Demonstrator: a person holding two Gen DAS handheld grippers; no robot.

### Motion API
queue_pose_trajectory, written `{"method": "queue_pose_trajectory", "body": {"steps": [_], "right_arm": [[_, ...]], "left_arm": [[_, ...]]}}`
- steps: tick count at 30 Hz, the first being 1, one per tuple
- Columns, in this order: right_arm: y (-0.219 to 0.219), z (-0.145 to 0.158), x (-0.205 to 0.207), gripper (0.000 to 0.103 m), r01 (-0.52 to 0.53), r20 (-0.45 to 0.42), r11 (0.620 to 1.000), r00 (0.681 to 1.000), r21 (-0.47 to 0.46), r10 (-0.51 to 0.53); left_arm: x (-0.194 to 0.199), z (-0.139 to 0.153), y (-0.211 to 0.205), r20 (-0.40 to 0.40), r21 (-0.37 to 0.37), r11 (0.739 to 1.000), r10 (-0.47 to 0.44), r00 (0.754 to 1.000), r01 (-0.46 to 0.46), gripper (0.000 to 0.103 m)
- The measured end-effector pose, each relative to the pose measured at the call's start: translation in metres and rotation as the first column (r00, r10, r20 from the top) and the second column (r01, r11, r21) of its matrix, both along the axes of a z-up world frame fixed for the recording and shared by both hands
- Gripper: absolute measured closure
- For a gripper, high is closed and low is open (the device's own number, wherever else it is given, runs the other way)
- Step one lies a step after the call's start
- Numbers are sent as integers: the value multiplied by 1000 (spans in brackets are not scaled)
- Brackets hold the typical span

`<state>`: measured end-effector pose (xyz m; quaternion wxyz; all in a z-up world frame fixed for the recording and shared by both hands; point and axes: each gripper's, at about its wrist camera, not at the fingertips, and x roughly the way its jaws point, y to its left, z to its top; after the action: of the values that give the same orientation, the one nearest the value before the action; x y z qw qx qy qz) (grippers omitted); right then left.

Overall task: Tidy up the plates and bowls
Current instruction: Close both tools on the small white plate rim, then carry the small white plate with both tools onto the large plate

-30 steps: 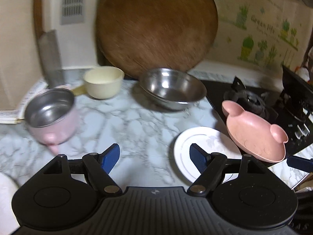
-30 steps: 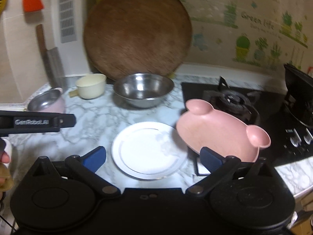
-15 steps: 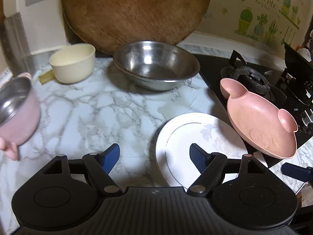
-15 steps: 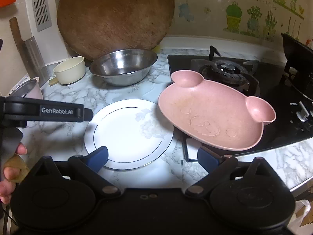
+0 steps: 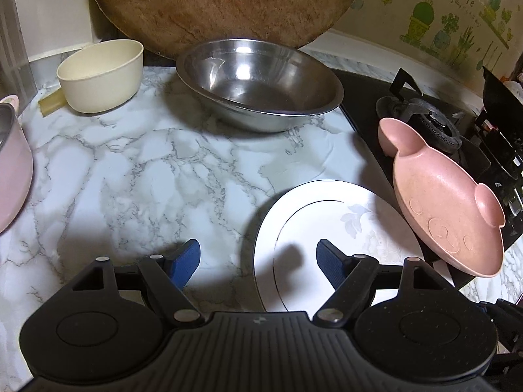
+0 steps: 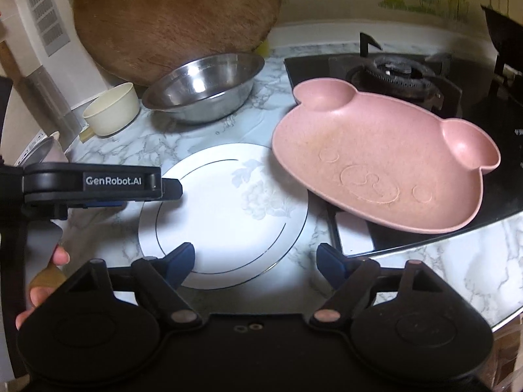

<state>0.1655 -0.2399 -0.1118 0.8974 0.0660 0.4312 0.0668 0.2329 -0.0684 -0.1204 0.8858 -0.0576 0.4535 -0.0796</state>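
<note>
Both gripper sets gape over white plate (image 6: 225,209)

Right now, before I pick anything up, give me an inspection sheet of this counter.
Surface: marble counter, stove at its right.
Job's things: white plate flat on the counter; pink bear plate tilted, partly on the stove; steel bowl; cream cup; pink pot.
Clutter: nothing seen.
Grippers: left gripper and right gripper open, empty, both near the white plate.
Cables: nothing seen.
Surroundings: round wooden board leaning on the wall.
</note>
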Motion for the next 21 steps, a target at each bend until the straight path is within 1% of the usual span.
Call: {"method": "queue_pose_trajectory", "body": {"steps": [2, 3, 4, 5, 7, 8, 9, 11, 12, 13, 14, 16, 17, 18, 19, 21], "right_arm": [[-3, -2, 4, 22, 15, -16, 1000, 1000, 20, -15], [-4, -3, 6, 24, 23, -26, 999, 999, 28, -22], [-5, -4, 8, 25, 27, -33, 999, 999, 36, -26], [-6, -5, 10, 25, 31, -38, 999, 999, 44, -29], [-8, -6, 12, 29, 37, -39, 998, 999, 48, -35], [-9, -6, 13, 30, 40, -37, 998, 999, 46, -39], [-10, -6, 14, 33, 42, -35, 998, 999, 47, -40], [-12, -6, 17, 40, 47, -32, 998, 998, 50, -46], [-13, -5, 18, 45, 49, -34, 997, 998, 56, -48], [-15, -5, 20, 51, 50, -36, 997, 998, 64, -48], [-16, -5, 21, 54, 52, -38, 996, 998, 70, -50], [-17, -5, 21, 63, 64, -38, 995, 997, 71, -62], [-18, -5, 22, 65, 69, -39, 995, 997, 72, -66], [-20, -6, 22, 69, 74, -39, 995, 997, 72, -71], [-21, -6, 22, 74, 80, -40, 994, 996, 73, -77], [-24, -6, 22, 80, 93, -45, 992, 995, 82, -90]], "left_arm": [[2, -1, 0, -3, -4, 1000, -1, 1000, 1, 26], [3, -1, 1, -5, -5, 1000, 3, 1000, -3, 28], [5, -2, 1, -10, -11, 1000, 5, 1000, -5, 31], [7, -3, 2, -20, -20, 1000, 8, 1000, -8, 38], [9, -3, 2, -20, -20, 1000, 22, 1000, -23, 42], [9, -2, 2, -20, -20, 1000, 20, 1000, -21, 47], [10, -2, 1, -23, -23, 1000, 15, 1000, -15, 55], [11, -2, 1, -29, -38, 999, 7, 1000, -8, 62], [11, -2, 0, -32, -45, 999, 5, 999, -6, 67], [11, -2, 0, -36, -52, 999, 3, 999, -5, 69], [11, -3, 0, -39, -59, 998, 0, 999, -3, 72], [11, -3, 1, -43, -75, 997, -2, 999, -1, 72], [10, -3, 1, -41, -75, 997, -2, 999, -1, 74], [10, -4, 1, -40, -75, 997, -3, 999, -1, 78], [10, -4, 2, -39, -74, 997, -1, 999, -2, 79], [9, -4, 5, -42, -83, 996, 8, 999, -12, 84]]}}
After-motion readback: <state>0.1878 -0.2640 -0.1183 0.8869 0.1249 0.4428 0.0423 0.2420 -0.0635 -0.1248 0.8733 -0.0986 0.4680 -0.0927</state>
